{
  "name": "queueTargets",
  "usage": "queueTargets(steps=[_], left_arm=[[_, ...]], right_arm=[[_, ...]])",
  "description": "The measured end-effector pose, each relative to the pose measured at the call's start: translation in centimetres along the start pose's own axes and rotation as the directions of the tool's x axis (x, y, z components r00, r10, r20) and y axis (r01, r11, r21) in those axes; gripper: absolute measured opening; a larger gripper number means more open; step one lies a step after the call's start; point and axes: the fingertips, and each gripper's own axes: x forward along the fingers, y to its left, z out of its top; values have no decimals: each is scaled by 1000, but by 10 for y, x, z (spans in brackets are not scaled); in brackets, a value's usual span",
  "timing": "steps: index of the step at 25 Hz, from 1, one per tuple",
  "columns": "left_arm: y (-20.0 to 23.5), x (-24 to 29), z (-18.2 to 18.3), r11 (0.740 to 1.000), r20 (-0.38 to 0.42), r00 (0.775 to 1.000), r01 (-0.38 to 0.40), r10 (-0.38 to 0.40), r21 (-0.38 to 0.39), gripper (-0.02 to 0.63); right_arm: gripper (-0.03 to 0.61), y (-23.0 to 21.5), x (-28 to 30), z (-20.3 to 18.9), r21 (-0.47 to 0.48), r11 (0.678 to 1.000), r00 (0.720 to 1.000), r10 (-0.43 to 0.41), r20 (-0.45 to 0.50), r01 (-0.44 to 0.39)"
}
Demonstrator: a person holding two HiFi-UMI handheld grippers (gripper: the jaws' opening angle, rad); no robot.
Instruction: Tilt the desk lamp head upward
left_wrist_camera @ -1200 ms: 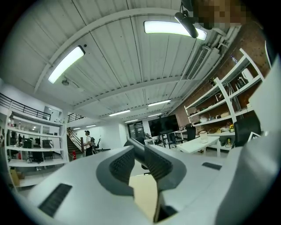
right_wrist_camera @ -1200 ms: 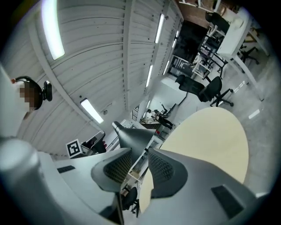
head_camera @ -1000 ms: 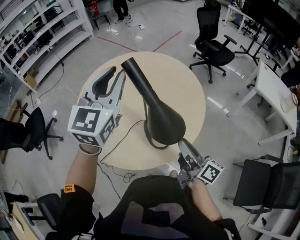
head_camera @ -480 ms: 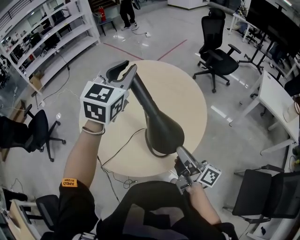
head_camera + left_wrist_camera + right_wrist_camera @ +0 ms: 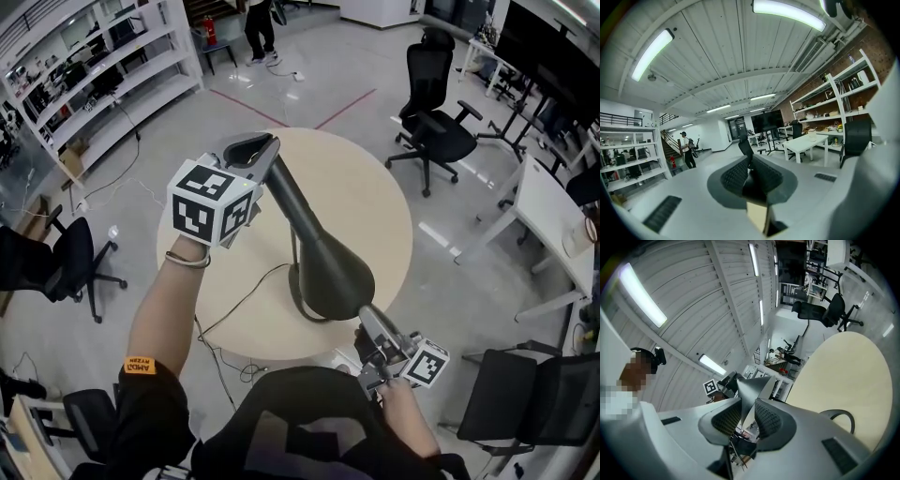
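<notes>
A black desk lamp stands on a round beige table (image 5: 370,187). Its cone-shaped head (image 5: 323,253) slants from a narrow end at upper left to a wide shade at lower right. My left gripper (image 5: 261,150) is shut on the narrow end; in the left gripper view a dark part (image 5: 751,183) sits pinched between the pads. My right gripper (image 5: 366,321) is at the shade's near rim, and in the right gripper view the grey lamp head (image 5: 751,386) runs down between the nearly shut pads. The lamp's base is hidden under the shade.
The lamp's cable (image 5: 239,302) runs off the table's near edge to the floor. Office chairs (image 5: 439,117) (image 5: 70,262) stand around the table, shelving (image 5: 84,75) at the far left, white desks (image 5: 553,202) at the right. A person (image 5: 258,23) walks in the distance.
My left gripper rose from beside the lamp head, open, to its narrow end and shut on it. The right gripper stayed at the shade's rim.
</notes>
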Motion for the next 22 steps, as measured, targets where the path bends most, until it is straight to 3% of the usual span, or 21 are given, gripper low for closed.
queueTargets(steps=[9,15,18,22], left_arm=[[17,5,-25,996,-28,1000,-8,6,-91,78],[27,10,-48,977,-42,999,14,-23,-211,77],[30,10,-58,961,-42,998,27,-40,-276,66],[28,9,-69,956,-63,996,38,-59,-292,46]], right_arm=[[98,67,-6,25,-147,987,998,54,-35,-59],[100,122,7,50,-268,951,988,140,-65,-153],[100,143,16,61,-295,937,982,174,-77,-189],[100,169,29,73,-309,925,976,203,-84,-219]])
